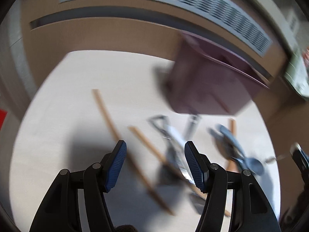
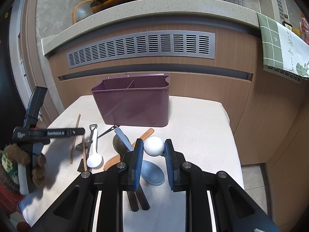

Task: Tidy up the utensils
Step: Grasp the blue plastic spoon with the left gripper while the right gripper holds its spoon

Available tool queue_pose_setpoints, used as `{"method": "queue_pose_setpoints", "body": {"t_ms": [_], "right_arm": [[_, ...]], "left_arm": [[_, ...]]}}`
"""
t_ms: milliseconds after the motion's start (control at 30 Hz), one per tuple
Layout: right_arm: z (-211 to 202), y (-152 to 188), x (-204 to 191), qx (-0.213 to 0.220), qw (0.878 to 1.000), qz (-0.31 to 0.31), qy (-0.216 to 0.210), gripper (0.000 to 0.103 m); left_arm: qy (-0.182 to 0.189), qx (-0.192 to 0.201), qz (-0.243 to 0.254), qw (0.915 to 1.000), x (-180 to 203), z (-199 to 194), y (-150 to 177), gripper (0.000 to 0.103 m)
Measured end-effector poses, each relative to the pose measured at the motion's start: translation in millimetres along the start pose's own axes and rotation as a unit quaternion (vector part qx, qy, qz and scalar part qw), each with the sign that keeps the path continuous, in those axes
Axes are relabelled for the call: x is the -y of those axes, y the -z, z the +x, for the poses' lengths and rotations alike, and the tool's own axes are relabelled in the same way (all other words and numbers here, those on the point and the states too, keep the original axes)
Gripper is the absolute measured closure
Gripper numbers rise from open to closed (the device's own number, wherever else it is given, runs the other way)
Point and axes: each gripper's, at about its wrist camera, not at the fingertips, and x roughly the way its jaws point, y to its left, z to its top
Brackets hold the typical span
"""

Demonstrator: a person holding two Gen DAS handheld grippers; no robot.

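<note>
The right gripper [image 2: 154,147] sat nearest the right wrist camera, its blue pads clamped on a white ball-shaped utensil end [image 2: 154,146]; what it belonged to could not be made out. Just beneath it lay a grey-blue spoon [image 2: 152,174] on the pale table [image 2: 202,131]. The left gripper [image 1: 155,166] hovered with its jaws wide apart and nothing between them, above a blurred scatter of wooden chopsticks [image 1: 108,114] and dark utensils. To the left in the right wrist view lay a white spoon [image 2: 94,159], a wooden spatula [image 2: 143,134] and a black-handled tool [image 2: 92,135], close together. Farther back stood the purple divided utensil holder [image 2: 133,104], upright on the table before a cabinet with a vent grille [image 2: 141,46].
</note>
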Motion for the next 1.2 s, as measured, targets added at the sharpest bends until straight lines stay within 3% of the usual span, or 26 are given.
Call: {"method": "queue_pose_setpoints", "body": {"t_ms": [133, 267, 367, 433, 633, 800, 967, 1100, 1200], "right_arm": [[-1, 1, 2, 0.002, 1.000, 0.000, 0.000, 0.083], [-8, -2, 6, 0.012, 1.000, 0.006, 0.007, 0.083], [-15, -3, 12, 0.022, 1.000, 0.011, 0.013, 0.083], [-18, -3, 17, 0.025, 0.999, 0.016, 0.017, 0.083], [-16, 0, 29, 0.022, 0.999, 0.031, 0.020, 0.083], [-15, 1, 28, 0.024, 0.999, 0.030, 0.013, 0.083], [-12, 1, 30, 0.021, 0.999, 0.033, 0.011, 0.083], [-12, 3, 30, 0.020, 0.999, 0.035, 0.009, 0.083], [-13, 3, 30, 0.023, 0.999, 0.034, 0.012, 0.083]], "left_arm": [[0.035, -0.003, 0.046, 0.9983, 40, -1, 8, 0.040], [0.056, -0.031, 0.030, 0.9975, 57, 13, -1, 0.040], [0.060, -0.035, 0.013, 0.9975, 65, 18, -5, 0.047], [0.063, -0.024, 0.015, 0.9976, 70, 17, -4, 0.056], [0.062, 0.021, 0.070, 0.9954, 90, 14, -1, 0.065], [0.046, -0.002, 0.054, 0.9975, 90, 35, -11, 0.069], [0.050, -0.017, 0.021, 0.9984, 91, 51, -20, 0.070], [0.062, -0.034, 0.000, 0.9975, 91, 62, -25, 0.077], [0.075, -0.020, 0.009, 0.9969, 94, 51, -25, 0.081]]}}
